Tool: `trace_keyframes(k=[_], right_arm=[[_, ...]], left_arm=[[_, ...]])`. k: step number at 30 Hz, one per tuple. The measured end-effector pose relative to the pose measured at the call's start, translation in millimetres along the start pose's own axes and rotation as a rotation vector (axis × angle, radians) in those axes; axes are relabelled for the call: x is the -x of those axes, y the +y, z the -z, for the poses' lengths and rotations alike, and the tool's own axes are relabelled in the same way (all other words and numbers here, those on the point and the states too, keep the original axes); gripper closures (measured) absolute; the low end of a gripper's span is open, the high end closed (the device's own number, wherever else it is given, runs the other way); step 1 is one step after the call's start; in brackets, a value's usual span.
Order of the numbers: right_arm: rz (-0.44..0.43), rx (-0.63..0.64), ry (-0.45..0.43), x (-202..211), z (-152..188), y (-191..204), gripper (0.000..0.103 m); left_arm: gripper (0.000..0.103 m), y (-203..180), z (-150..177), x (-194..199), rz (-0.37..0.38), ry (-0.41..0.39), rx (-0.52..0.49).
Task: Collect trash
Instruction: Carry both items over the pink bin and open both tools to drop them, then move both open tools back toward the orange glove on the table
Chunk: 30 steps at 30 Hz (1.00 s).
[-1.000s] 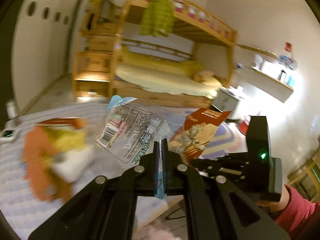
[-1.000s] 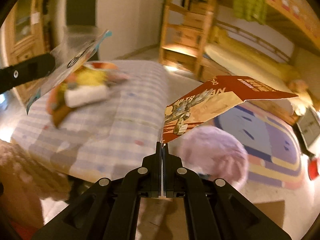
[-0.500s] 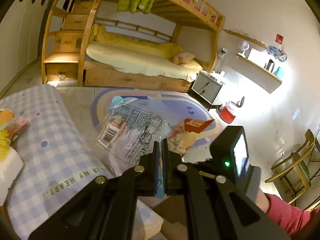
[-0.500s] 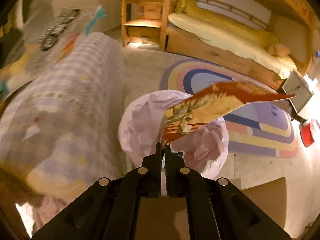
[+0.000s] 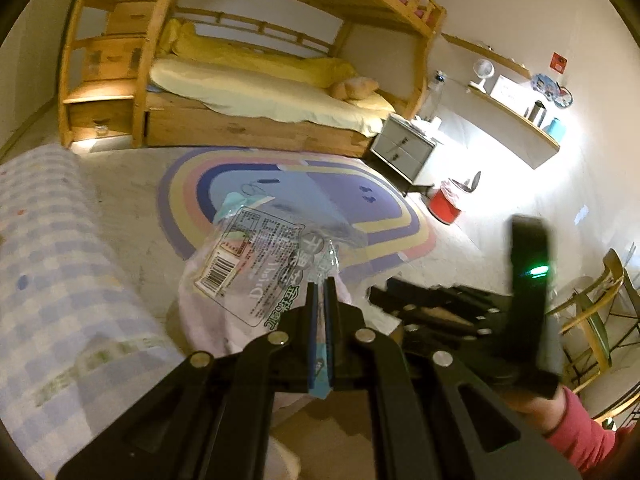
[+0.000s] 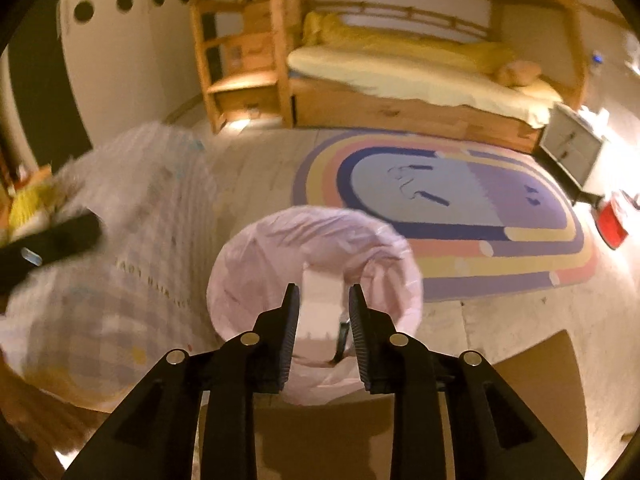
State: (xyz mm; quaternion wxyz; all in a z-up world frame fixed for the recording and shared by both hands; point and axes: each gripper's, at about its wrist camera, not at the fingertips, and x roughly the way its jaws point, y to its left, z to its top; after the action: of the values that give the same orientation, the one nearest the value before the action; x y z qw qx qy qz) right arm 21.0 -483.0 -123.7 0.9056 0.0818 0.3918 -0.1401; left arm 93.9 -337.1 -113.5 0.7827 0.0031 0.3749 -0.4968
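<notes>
My left gripper [image 5: 321,284] is shut on a clear plastic wrapper [image 5: 260,264] with a barcode label. It holds the wrapper just above a bin lined with a pink bag [image 5: 208,320]. In the right wrist view my right gripper [image 6: 324,290] hangs over the same pink-lined bin [image 6: 260,248]. Its jaws are opening and the pads press on nothing. A pale flat piece [image 6: 320,304] shows inside the bin beyond the fingers; the red snack packet is no longer in sight. The right gripper's body [image 5: 440,304] appears blurred in the left wrist view, held by a hand in a pink sleeve [image 5: 576,432].
A bed with a checked blanket [image 5: 60,280] borders the bin on the left. Beyond lie a rainbow rug [image 5: 304,196], a wooden bunk bed [image 5: 256,92], a grey nightstand [image 5: 400,148] and a red bin [image 5: 444,206]. A chair [image 5: 600,312] stands right; cardboard [image 6: 520,400] lies on the floor.
Both grippers swung away from the checked bed to above the pink-lined bin. The right jaws parted and let the red snack packet go. The left still grips the clear wrapper.
</notes>
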Motion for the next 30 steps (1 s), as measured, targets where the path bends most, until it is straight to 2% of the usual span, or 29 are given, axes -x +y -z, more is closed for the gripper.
trace_keyframes(k=[5, 9, 11, 12, 13, 18, 21, 26, 30], right_arm=[[0.025, -0.028, -0.052, 20.8, -4.7, -17.5, 0.074], [0.045, -0.054, -0.073, 29.5, -3.8, -29.2, 0.074], [0.050, -0.064, -0.075, 29.9, -3.9, -33.5, 0.074], [0.052, -0.067, -0.074, 30.2, -3.5, -34.4, 0.074], [0.052, -0.071, -0.072, 30.1, -1.8, -35.7, 0.074], [0.025, -0.086, -0.073, 35.5, 1.3, -34.1, 0.074], [-0.014, -0.087, -0.082, 43.1, 1.6, -24.0, 0.074], [-0.102, -0.063, -0.091, 60.7, 0.7, 7.0, 0.073], [-0.167, -0.022, -0.095, 73.9, -0.6, 40.2, 0.073]], left_arm=[[0.097, -10.5, -6.9, -37.2, 0.031, 0.051, -0.013], [0.093, -11.3, -10.3, -58.9, 0.024, 0.077, -0.010], [0.077, -7.8, -10.8, -62.9, 0.008, 0.079, 0.000], [0.074, -5.2, -10.6, -62.2, -0.005, 0.073, 0.005], [0.067, -2.3, -10.2, -59.0, -0.021, 0.065, 0.010], [0.061, 2.8, -9.3, -24.6, -0.086, 0.029, -0.001], [0.059, 3.5, -6.1, 7.6, -0.165, -0.003, -0.037], [0.057, 9.9, 2.4, 59.6, -0.254, -0.033, -0.046], [0.052, 15.9, 9.5, 98.0, -0.292, -0.062, -0.014]])
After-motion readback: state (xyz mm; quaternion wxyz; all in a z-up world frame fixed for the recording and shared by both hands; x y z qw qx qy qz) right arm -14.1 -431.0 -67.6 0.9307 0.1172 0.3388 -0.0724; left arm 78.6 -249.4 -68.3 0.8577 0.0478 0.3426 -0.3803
